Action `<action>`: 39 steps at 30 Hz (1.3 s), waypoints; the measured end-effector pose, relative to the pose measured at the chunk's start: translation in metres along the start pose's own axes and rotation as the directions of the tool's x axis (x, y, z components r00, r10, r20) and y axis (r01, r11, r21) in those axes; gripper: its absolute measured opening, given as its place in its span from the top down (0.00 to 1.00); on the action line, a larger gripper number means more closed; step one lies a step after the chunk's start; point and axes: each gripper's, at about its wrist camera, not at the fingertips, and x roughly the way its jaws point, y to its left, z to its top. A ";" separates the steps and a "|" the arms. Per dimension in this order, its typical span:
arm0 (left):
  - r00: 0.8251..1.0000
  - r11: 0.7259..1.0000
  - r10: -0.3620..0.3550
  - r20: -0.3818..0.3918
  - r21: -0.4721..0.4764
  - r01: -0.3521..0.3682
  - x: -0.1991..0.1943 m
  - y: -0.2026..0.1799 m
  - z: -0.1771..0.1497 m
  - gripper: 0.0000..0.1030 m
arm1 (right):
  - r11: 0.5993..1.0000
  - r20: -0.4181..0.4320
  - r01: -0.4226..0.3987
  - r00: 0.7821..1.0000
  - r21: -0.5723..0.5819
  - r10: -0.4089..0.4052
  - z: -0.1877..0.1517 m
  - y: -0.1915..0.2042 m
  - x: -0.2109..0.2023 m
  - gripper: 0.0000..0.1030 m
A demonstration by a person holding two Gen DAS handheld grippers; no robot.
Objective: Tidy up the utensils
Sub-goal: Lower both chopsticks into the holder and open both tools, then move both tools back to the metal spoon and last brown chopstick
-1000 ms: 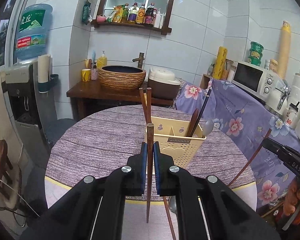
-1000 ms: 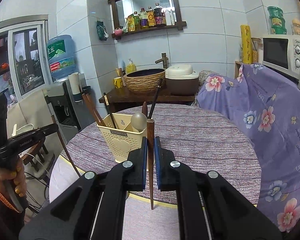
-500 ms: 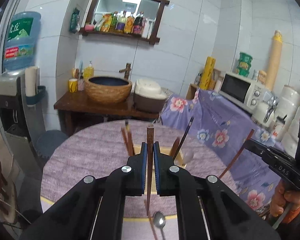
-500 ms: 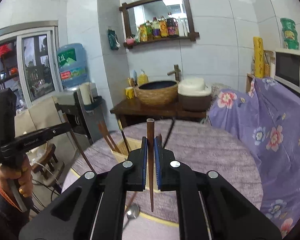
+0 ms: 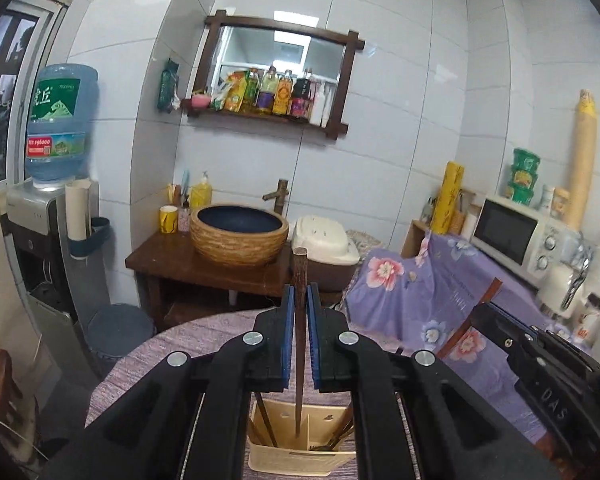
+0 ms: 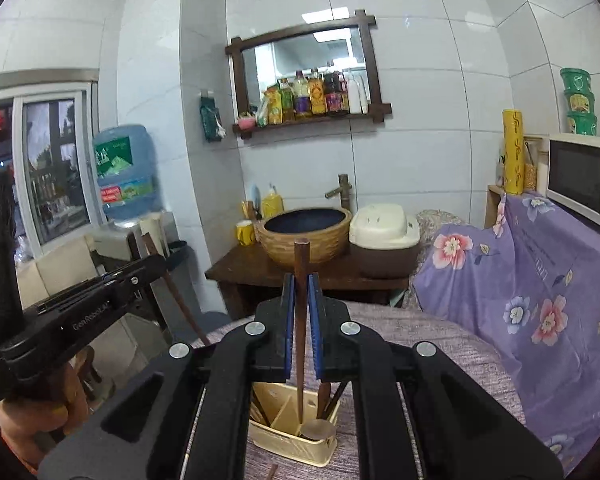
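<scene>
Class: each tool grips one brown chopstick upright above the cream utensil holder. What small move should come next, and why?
Probably lower the left tool a little, then open it. Its chopstick hangs upright with its tip just inside the utensil holder. The right tool holds its chopstick over a compartment beside a spoon, so it seems ready to follow.

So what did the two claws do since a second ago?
Both moved in over the yellow holder, so it now sits right under them. The left claw has its chopstick tip dipping into the holder; the right claw has lowered its chopstick in too. Both stayed clamped, sticks upright.
</scene>
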 end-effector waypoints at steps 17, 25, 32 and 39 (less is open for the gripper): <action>0.986 0.995 0.051 -0.160 0.087 -0.037 0.046 0.012 -0.085 0.92 | 1.000 -0.113 0.018 0.993 -0.008 -0.019 -0.086 -0.006 0.043 0.92; 0.984 0.993 0.058 -0.166 0.106 -0.041 0.049 0.016 -0.092 0.92 | 1.000 -0.119 0.024 0.993 -0.006 -0.025 -0.092 -0.009 0.044 0.93; 0.990 0.997 0.015 -0.140 0.082 -0.003 0.024 0.022 -0.092 0.83 | 1.000 -0.074 0.016 0.997 0.008 -0.015 -0.096 -0.010 0.025 0.78; 0.997 0.998 -0.023 -0.076 0.056 0.027 -0.025 0.033 -0.125 0.44 | 0.997 -0.039 0.072 0.997 0.035 -0.070 -0.124 -0.015 -0.017 0.48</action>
